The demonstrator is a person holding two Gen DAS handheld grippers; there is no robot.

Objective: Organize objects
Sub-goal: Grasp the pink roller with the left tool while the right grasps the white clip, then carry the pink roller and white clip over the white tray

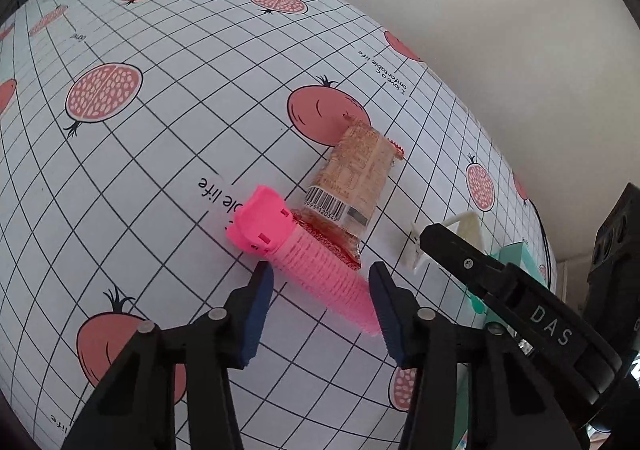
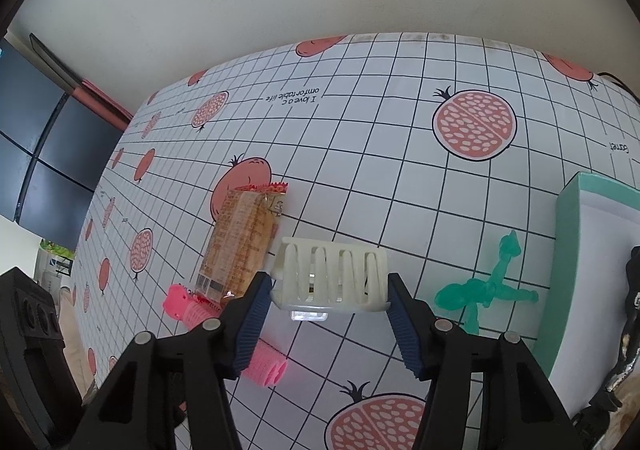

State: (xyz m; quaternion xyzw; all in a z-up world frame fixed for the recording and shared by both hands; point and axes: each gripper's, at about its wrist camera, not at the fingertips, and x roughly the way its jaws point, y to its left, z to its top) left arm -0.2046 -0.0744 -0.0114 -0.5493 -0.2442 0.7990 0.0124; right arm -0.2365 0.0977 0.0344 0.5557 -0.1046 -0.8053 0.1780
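Note:
A pink hair roller (image 1: 304, 254) with a flat pink cap lies on the pomegranate-print tablecloth (image 1: 160, 154). My left gripper (image 1: 320, 282) is open around the roller's ribbed body, one finger on each side. The roller's cap end touches a brown snack packet (image 1: 352, 178) with a barcode. In the right wrist view, my right gripper (image 2: 327, 284) is shut on a white ribbed hair clip (image 2: 332, 278), with a pad against each end. The same clip (image 1: 444, 238) shows in the left wrist view behind a black finger (image 1: 452, 246). The roller (image 2: 192, 306) and packet (image 2: 240, 242) lie left of the clip.
A translucent green figure (image 2: 480, 290) lies right of the clip. A teal box (image 2: 568, 250) with a white inside stands at the right edge, with a dark object (image 2: 632, 290) in it. The wall runs behind the table's far edge. Dark panels (image 2: 48, 138) stand at left.

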